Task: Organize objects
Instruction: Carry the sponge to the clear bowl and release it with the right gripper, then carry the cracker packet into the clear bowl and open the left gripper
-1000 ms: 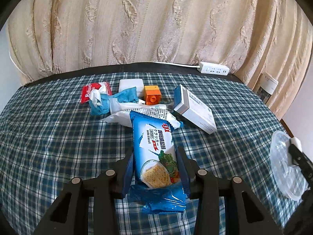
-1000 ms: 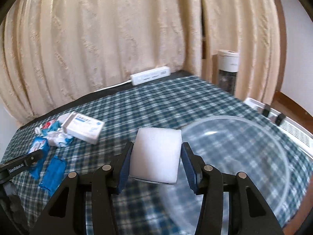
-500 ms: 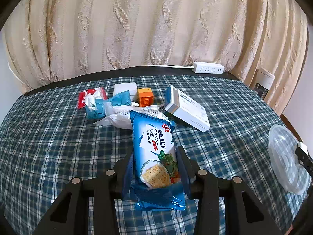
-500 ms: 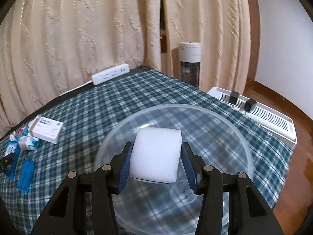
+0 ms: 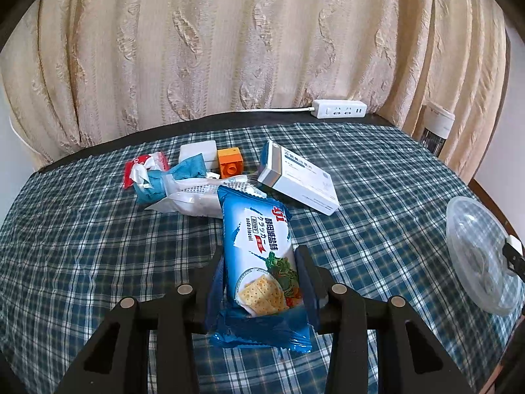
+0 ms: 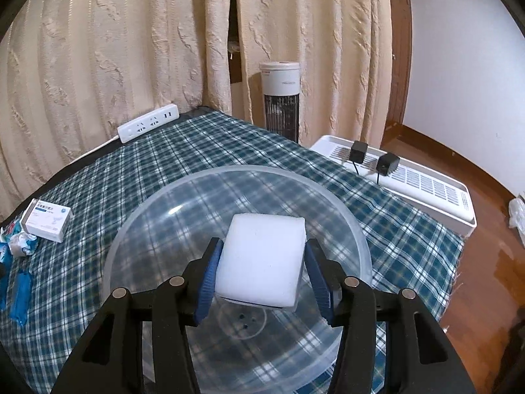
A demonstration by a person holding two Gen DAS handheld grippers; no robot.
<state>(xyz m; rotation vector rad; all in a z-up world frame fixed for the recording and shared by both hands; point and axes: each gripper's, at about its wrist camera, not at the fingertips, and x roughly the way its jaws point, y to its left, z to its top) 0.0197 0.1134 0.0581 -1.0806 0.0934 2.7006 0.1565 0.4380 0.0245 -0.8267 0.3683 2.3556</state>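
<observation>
My left gripper is shut on a blue cracker packet and holds it above the checked tablecloth. My right gripper is shut on a white sponge block and holds it over the clear plastic bowl, which also shows at the right edge of the left wrist view. A white medicine box, an orange toy brick, a white block, a blue cloth bundle, a red packet and a clear bag lie in a pile behind the packet.
A white power strip lies at the table's far edge by the beige curtain. In the right wrist view a tower fan and a white floor heater stand beyond the table's right edge, over a wooden floor.
My right gripper has carried the sponge to the right, from beside the bowl to over its middle. My left gripper has risen a little with the cracker packet.
</observation>
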